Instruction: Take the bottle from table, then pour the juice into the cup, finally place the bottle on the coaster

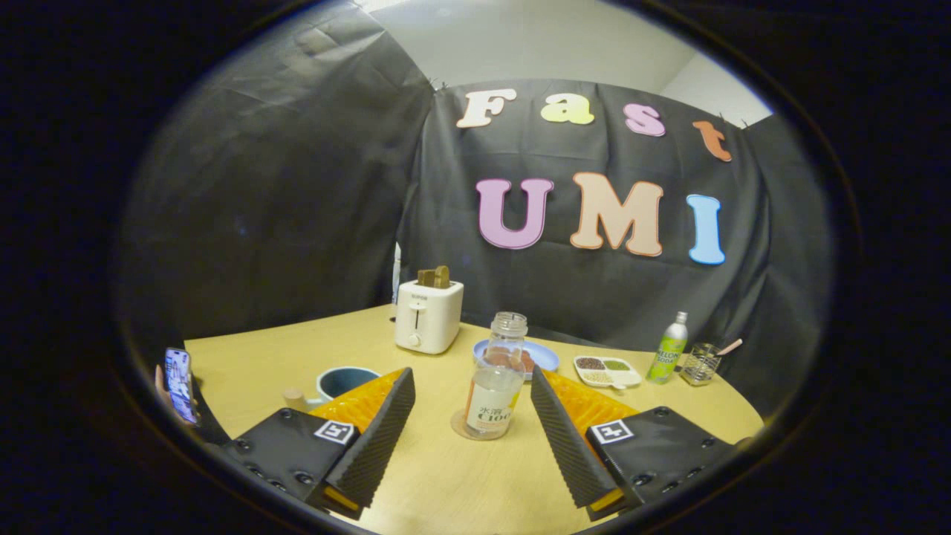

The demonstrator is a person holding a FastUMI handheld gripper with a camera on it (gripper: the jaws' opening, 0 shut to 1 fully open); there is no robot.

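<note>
A clear, uncapped bottle (496, 379) with a white label stands upright on a round coaster (468, 431) on the wooden table (446, 483). It sits just ahead of my gripper (472, 386), between the two fingertips, with a gap on each side. The gripper is open and nothing is held. A dark blue cup (343, 380) with a wooden handle stands to the left, partly hidden behind the left finger (379, 438).
A white toaster (427, 316) with toast stands behind the cup. Behind the bottle lies a blue plate (539, 355). To the right are a divided dish of grains (608, 370), a green soda bottle (669, 348) and a glass (700, 364). A hand holds a phone (178, 385) at the left.
</note>
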